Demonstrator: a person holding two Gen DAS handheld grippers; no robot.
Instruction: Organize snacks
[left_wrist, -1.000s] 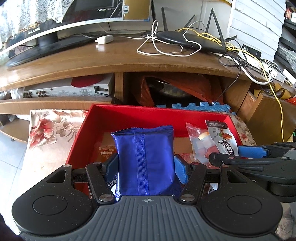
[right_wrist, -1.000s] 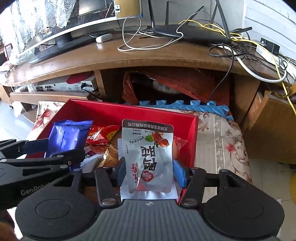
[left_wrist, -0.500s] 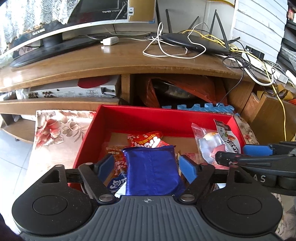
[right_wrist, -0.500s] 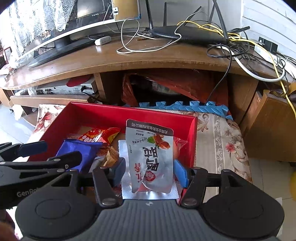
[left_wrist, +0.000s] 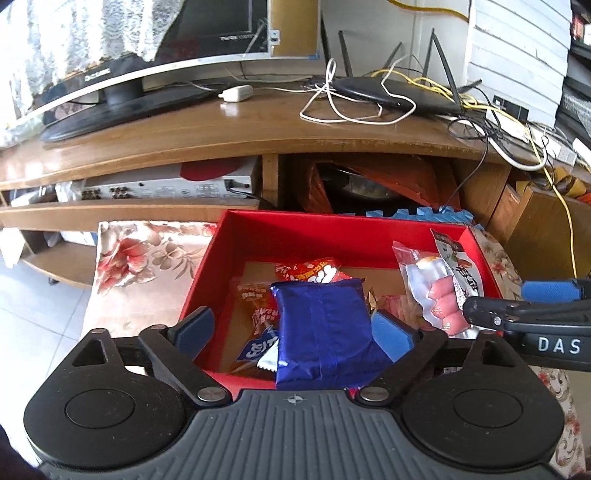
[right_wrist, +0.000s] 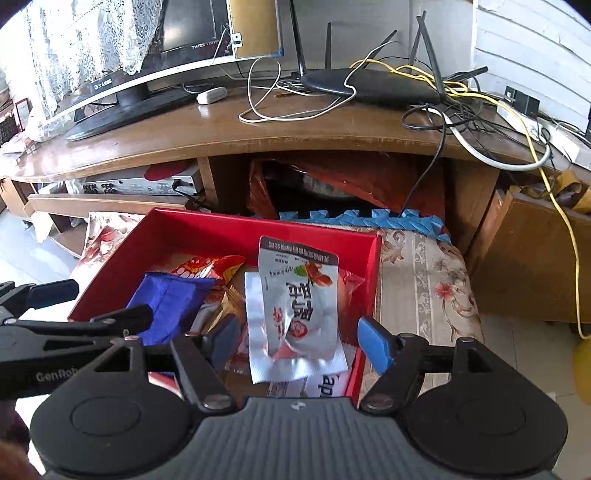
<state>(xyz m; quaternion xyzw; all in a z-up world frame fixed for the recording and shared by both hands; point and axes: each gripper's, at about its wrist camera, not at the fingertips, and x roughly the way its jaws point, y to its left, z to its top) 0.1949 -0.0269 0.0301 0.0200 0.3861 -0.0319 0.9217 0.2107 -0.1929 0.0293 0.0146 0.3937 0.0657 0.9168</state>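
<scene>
A red box (left_wrist: 325, 232) (right_wrist: 221, 230) holds several snack packets. My left gripper (left_wrist: 293, 334) is open over the box's near left part. A blue packet (left_wrist: 323, 330) (right_wrist: 168, 304) lies loose between its fingers, on the other snacks. My right gripper (right_wrist: 297, 338) is open over the box's near right part. A white sausage packet (right_wrist: 299, 302) (left_wrist: 448, 280) sits loose between its fingers, leaning on a silver packet (right_wrist: 258, 332). A red-orange packet (left_wrist: 308, 269) lies behind the blue one.
The box stands on a flowered cloth (left_wrist: 147, 254) (right_wrist: 424, 280) in front of a wooden TV stand (left_wrist: 258, 136). A monitor (left_wrist: 147, 66), a router (left_wrist: 399, 96) and tangled cables (right_wrist: 480, 110) sit on the stand. A wooden cabinet (right_wrist: 532, 258) stands at the right.
Both grippers have opened. The blue packet has left the left gripper and dropped into the box. The white sausage packet has left the right gripper and sunk into the box.
</scene>
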